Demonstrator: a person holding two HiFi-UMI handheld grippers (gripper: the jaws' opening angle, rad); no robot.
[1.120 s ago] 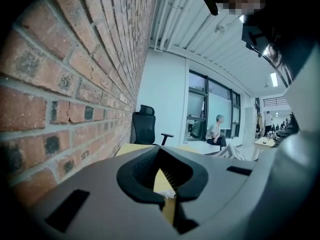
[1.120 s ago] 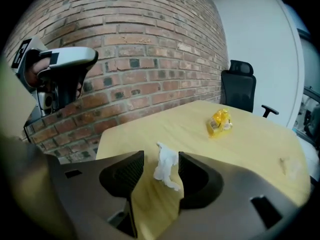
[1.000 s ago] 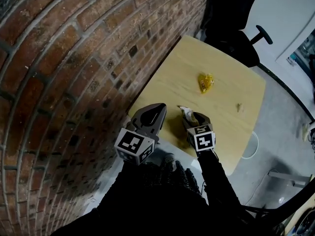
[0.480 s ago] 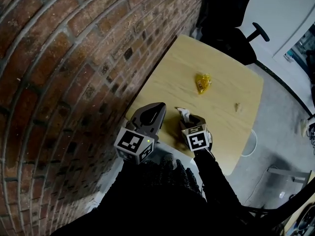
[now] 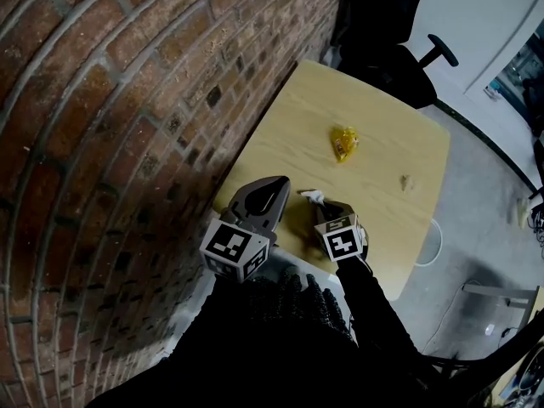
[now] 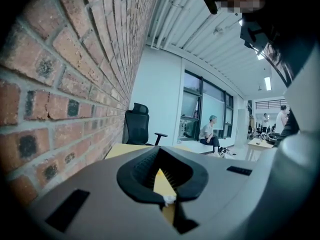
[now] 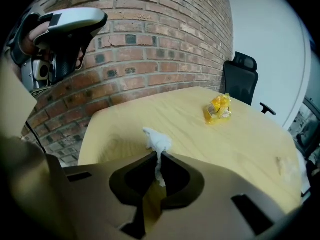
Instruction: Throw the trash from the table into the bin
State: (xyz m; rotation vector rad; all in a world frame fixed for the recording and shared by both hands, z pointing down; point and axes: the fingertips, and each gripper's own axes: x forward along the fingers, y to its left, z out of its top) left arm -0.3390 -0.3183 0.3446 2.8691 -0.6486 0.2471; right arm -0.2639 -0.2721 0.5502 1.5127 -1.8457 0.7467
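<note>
Pinching the white tissue (image 7: pixel 158 143), R gripper (image 7: pixel 157 156) had just closed its jaws on it near table's (image 5: pixel 387 228) 6 o'clock edge, prob. to lift it binward. L gripper (image 5: pixel 279 187), at its 9 o'clock, hung clenched, empty. Yellow wrapper (image 5: pixel 344 143) lay at 12 o'clock.

Smooth matt wooden table (image 5: pixel 374 168), rough brick wall (image 5: pixel 127 100), crumpled white paper tissue (image 7: pixel 158 141), glossy yellow wrapper (image 5: pixel 343 142)

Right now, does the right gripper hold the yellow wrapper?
No, the right gripper just closed on white tissue; the yellow wrapper lies on the table.
</note>
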